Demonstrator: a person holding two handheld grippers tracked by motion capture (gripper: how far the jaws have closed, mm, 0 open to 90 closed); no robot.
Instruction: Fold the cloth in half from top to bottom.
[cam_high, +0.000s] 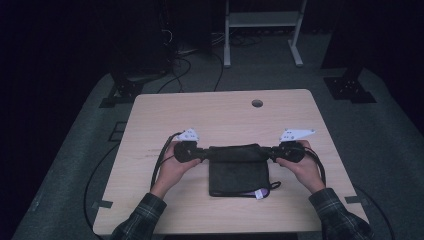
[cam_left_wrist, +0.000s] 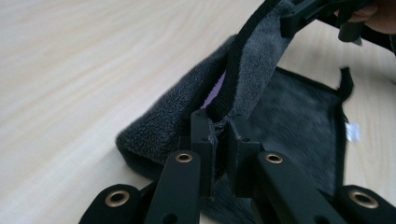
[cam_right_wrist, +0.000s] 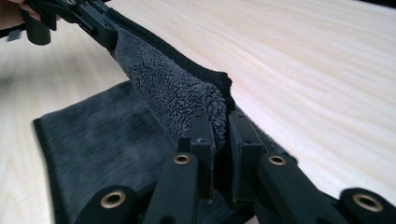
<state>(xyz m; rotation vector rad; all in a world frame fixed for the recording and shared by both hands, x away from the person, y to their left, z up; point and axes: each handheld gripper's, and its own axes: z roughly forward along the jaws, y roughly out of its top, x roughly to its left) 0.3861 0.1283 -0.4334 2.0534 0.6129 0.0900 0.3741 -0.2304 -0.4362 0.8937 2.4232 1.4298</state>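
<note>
My left tongs (cam_high: 204, 154) and right tongs (cam_high: 270, 153) each pinch a far corner of the dark towel (cam_high: 238, 175) on the worktop (cam_high: 210, 107); uneven pull could slip an edge free, skewing the fold.

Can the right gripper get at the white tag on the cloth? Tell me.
Probably not as things stand: the right gripper is shut on the cloth edge. The white tag lies uncovered nearby, reachable after letting go.
</note>
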